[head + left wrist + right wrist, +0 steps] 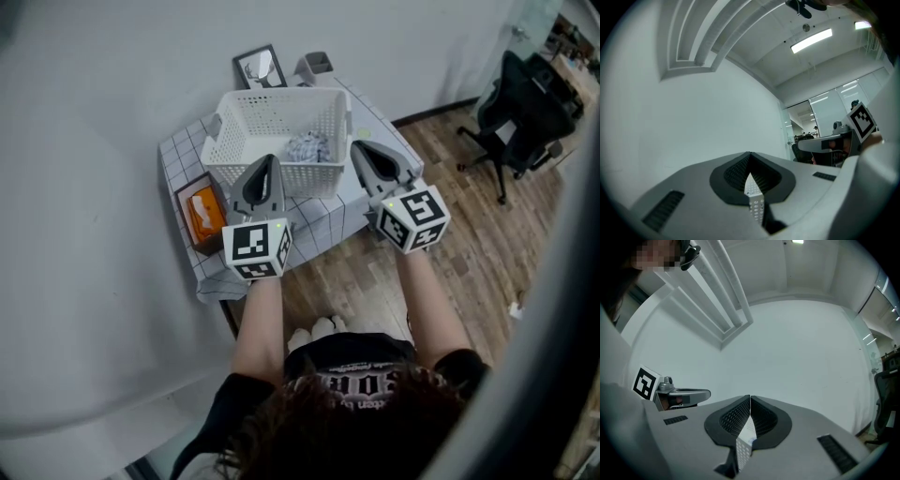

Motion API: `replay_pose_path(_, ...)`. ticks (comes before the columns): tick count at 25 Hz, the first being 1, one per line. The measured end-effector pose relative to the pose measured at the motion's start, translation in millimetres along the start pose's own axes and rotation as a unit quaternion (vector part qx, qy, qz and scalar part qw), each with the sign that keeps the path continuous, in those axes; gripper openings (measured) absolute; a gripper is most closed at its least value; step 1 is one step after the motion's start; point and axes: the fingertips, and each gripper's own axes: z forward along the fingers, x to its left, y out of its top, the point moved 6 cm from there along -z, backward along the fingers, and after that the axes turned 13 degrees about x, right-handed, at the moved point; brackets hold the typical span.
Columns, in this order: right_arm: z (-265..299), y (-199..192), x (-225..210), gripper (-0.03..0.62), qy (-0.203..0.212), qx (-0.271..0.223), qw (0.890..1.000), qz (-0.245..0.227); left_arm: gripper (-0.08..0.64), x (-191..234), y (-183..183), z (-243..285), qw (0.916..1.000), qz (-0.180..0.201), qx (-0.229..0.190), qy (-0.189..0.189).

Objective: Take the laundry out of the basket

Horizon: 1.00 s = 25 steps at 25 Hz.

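Observation:
A white perforated laundry basket [281,96] stands on a small table covered with a grid-patterned cloth [183,155]. Inside it, toward the right, lies a crumpled pale blue-and-white piece of laundry [307,147]. My left gripper [269,159] hovers over the basket's near wall, its jaws together with nothing between them. Beside the basket's near right corner is my right gripper [358,145], also shut and empty. In the left gripper view the left gripper [749,153] has its tips meeting, with a strip of basket mesh [754,206] showing below them. The right gripper view shows the right gripper [750,397] the same way.
An orange item in a dark box [203,214] lies at the table's left edge. A framed picture [260,67] and a grey container [317,64] stand behind the basket against the white wall. A black office chair [520,112] is on the wooden floor at right.

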Motion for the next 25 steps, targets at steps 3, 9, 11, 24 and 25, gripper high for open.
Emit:
replay_pose_path(3,7.4,4.1,-6.0,0.028,-0.006,-0.003,1.000,-0.001,0.000,5.1,4.3,11.2,1.0000,0.001,-0.003,-0.006)
replay_pose_path(9,19.7,8.8,-18.0,0.028,-0.009,-0.002,1.000,-0.003,0.000,8.8,11.4,28.7,0.9999,0.007,-0.008,-0.013)
replay_pose_path(11,24.6,9.7,-22.0,0.028,-0.008,-0.002,1.000,-0.004,0.000,10.4,12.7,34.5,0.9999,0.008,-0.007,-0.012)
replay_pose_path(24,61.2,12.0,-60.1,0.028,0.014,0.001,1.000,-0.003,0.000,18.7,29.0,77.9,0.9996,0.024,-0.011,-0.003)
replay_pose_path(25,63.8,11.7,-63.4,0.028,0.014,0.001,1.000,-0.002,0.000,19.4,29.7,81.7,0.9996,0.025,-0.010,-0.003)
